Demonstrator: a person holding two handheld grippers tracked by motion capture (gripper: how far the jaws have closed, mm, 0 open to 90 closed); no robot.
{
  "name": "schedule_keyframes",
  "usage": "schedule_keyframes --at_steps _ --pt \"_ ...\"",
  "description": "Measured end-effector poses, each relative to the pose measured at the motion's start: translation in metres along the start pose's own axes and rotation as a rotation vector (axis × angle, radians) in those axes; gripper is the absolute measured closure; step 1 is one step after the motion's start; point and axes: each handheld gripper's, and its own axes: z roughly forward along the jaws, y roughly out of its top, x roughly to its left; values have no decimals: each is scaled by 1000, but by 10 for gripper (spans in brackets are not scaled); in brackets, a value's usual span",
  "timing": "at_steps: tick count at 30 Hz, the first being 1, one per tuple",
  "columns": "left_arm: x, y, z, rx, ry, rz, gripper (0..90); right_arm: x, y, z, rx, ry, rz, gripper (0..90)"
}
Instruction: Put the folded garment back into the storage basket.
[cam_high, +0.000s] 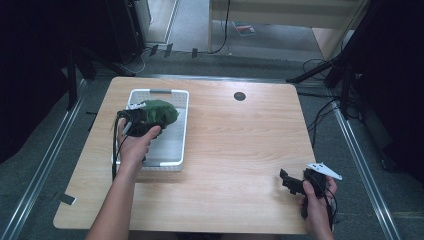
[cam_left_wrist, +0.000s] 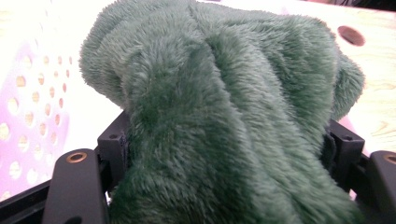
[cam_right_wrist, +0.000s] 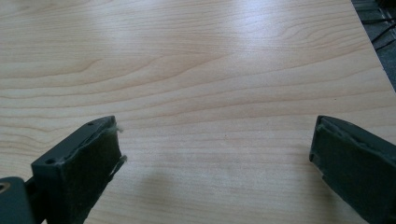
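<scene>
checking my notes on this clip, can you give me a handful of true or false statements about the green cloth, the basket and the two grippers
1. The left gripper grips the green plush cloth. True.
2. The cloth is held over the white basket. True: in the high view it lies within the basket's outline.
3. The right gripper is shut on a second cloth. False: its jaws stand wide apart with bare table between them.
4. The basket sits at the table's right edge. False: it is on the left part of the table.
5. The basket's walls are pierced with round holes. True: the left gripper view shows them.
</scene>
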Motion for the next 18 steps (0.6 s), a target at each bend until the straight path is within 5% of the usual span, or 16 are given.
schedule_keyframes --at_steps 7,18 --pt "0 0 12 126 15 12 258 0 0 0 0 1 -1 19" --pt "-2 -1 20 200 7 14 203 0 0 0 -1 1 0 19"
